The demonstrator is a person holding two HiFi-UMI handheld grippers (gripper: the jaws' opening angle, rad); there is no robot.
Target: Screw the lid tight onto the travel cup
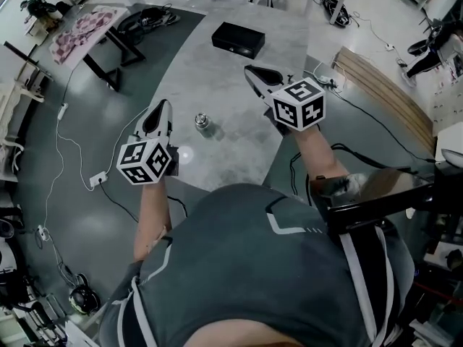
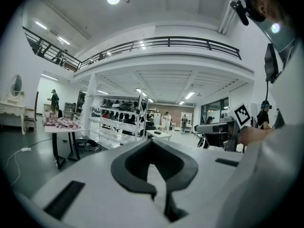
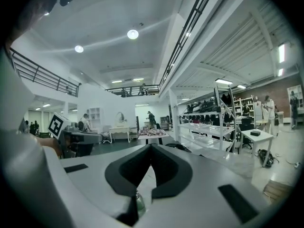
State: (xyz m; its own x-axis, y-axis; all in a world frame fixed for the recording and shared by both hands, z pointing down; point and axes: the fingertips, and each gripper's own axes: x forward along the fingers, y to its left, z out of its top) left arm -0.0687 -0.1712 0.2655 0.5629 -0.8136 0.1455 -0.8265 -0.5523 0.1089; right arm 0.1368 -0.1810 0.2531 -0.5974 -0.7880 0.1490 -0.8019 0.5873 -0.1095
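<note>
A small shiny metal travel cup (image 1: 202,122) stands upright on the grey table (image 1: 217,71), with its top too small to make out. My left gripper (image 1: 165,104) hovers to the left of the cup, apart from it, jaws shut and empty. My right gripper (image 1: 250,69) is to the right and further back, also shut on nothing. In the right gripper view the cup (image 3: 138,204) shows low down through the slit below the closed jaws of the right gripper (image 3: 150,146). The left gripper (image 2: 151,141) view shows closed jaws and no cup.
A black box (image 1: 238,39) lies at the far end of the table. Cables and a power strip (image 1: 97,180) run over the floor on the left. A second table (image 1: 85,29) with patterned cloth stands at the back left. Wooden slats (image 1: 383,85) lie on the right.
</note>
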